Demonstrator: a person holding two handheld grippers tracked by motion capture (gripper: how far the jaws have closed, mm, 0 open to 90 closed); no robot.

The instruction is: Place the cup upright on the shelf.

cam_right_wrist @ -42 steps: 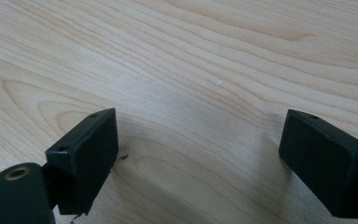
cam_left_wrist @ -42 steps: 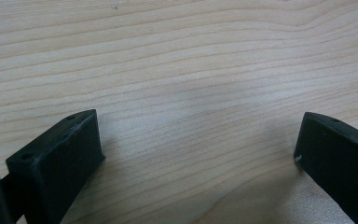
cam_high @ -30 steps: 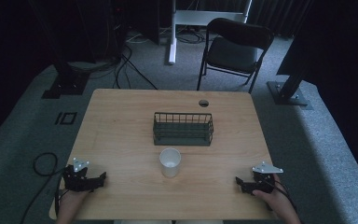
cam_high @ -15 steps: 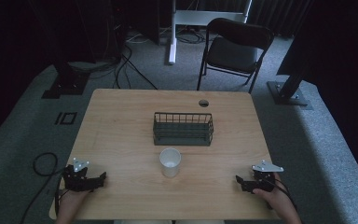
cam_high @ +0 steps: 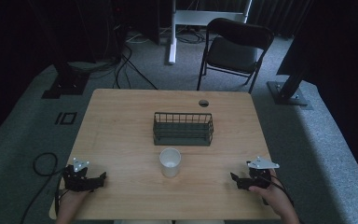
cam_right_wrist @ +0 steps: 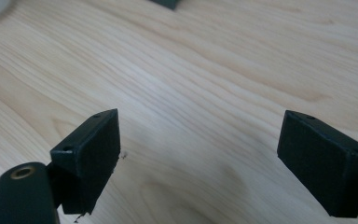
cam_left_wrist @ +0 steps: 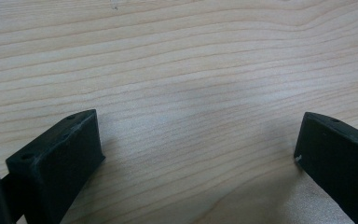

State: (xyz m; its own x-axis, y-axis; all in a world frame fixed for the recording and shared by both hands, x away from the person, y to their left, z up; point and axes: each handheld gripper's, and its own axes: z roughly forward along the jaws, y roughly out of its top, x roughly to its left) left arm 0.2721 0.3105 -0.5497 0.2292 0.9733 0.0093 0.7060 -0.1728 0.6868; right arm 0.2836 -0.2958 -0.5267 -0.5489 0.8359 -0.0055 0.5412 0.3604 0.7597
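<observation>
Both tools (cam_high: 101, 178) (cam_high: 233, 179) wide apart beside unmarked white cup (cam_high: 170, 162).

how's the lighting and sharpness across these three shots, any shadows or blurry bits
High view: dim and slightly soft, the table lit while the surroundings sink into near-black; the cup stands out brightest. Left gripper view: bright wood grain, a soft shadow between the open jaws of the left gripper, near edges blurred. Right gripper view: even light, a faint shadow by the right gripper, far grain soft.

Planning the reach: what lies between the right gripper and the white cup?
Bare wood, in the high view: nothing lies between the right gripper and the white cup on the table.
</observation>
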